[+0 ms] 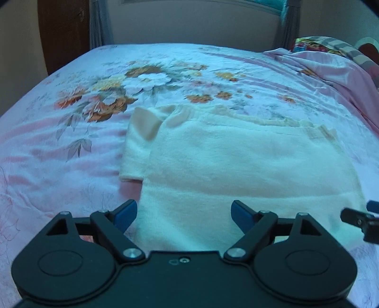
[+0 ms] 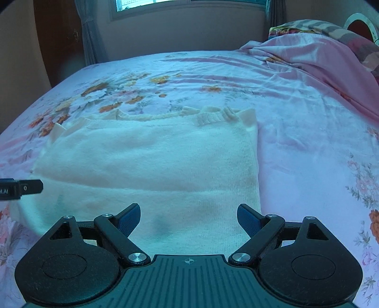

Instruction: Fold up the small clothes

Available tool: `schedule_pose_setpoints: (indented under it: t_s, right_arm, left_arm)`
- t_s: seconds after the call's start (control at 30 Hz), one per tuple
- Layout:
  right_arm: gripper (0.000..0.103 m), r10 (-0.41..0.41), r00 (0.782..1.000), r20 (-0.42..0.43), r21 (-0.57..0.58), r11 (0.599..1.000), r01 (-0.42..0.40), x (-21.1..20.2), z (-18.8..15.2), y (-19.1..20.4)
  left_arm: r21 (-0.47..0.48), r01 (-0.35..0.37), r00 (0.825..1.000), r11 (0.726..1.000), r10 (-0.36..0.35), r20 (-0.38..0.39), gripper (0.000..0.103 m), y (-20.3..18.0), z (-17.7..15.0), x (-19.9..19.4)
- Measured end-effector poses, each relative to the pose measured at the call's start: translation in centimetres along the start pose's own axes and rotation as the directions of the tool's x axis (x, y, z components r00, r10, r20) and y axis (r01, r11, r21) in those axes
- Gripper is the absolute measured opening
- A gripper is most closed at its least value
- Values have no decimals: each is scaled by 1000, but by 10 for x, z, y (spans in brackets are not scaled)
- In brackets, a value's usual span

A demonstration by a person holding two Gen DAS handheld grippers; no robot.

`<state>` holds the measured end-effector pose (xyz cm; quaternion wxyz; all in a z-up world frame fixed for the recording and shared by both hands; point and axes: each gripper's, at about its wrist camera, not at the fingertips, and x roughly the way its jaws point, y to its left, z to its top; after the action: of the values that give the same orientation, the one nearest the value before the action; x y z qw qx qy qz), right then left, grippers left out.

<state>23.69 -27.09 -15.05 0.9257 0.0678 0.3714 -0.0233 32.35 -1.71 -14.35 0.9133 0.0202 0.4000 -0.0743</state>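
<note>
A cream knitted jumper (image 1: 236, 161) is laid flat on a bed covered by a pink flowered sheet (image 1: 71, 132); it is seen in both wrist views, near the front edge of the bed and just ahead of the two tools. In the left wrist view a sleeve (image 1: 135, 151) is folded down along the jumper's left side, its cuff end lying on the sheet; the ribbed neckline (image 2: 213, 116) is turned toward the far side of the bed, and a crosswise crease is seen running over the body of the jumper.

The left gripper (image 1: 184, 213) is held above the near hem, its blue pads (image 1: 125, 213) spread wide with only the fabric below seen between them; nothing is pinched. The right gripper (image 2: 189, 216) is likewise held over the jumper's near right part, its blue pads (image 2: 248, 219) spread wide and nothing clamped; the jumper's right edge is seen just inside the right pad. Each tool's tip is glimpsed at the edge of the other's view, over the jumper's near part.

A rumpled pink blanket (image 2: 319, 59) is heaped at the far right of the bed, with a striped pillow (image 2: 331, 28) behind it; a window (image 2: 189, 4) and grey curtains (image 2: 87, 42) are seen on the wall beyond.
</note>
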Motion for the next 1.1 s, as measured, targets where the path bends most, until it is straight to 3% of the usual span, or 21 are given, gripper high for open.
schedule_pose_setpoints:
  t_s: [0.17, 0.27, 0.33, 0.43, 0.77, 1.1]
  right_arm:
    - [88, -4, 1000, -3, 9, 1000, 4, 13, 0, -5]
    - [88, 1, 1000, -7, 7, 1000, -1, 23, 6, -4]
    - [88, -10, 1000, -20, -3, 1000, 10, 32, 7, -3]
    - [88, -30, 998, -56, -23, 999, 29, 45, 6, -3]
    - [88, 26, 1000, -13, 9, 1000, -26, 16, 13, 2]
    - [88, 5, 1000, 25, 10, 1000, -5, -6, 0, 0]
  left_arm:
    - [-30, -52, 999, 998, 52, 8, 84, 15, 0, 16]
    - [-34, -38, 998, 999, 37, -52, 84, 21, -6, 37]
    - [-26, -40, 998, 999, 39, -41, 90, 23, -10, 42]
    - [-32, -26, 999, 999, 25, -46, 90, 27, -7, 40]
    - [-63, -19, 999, 998, 16, -51, 85, 31, -13, 23]
    - [-90, 22, 1000, 996, -23, -15, 83, 24, -4, 6]
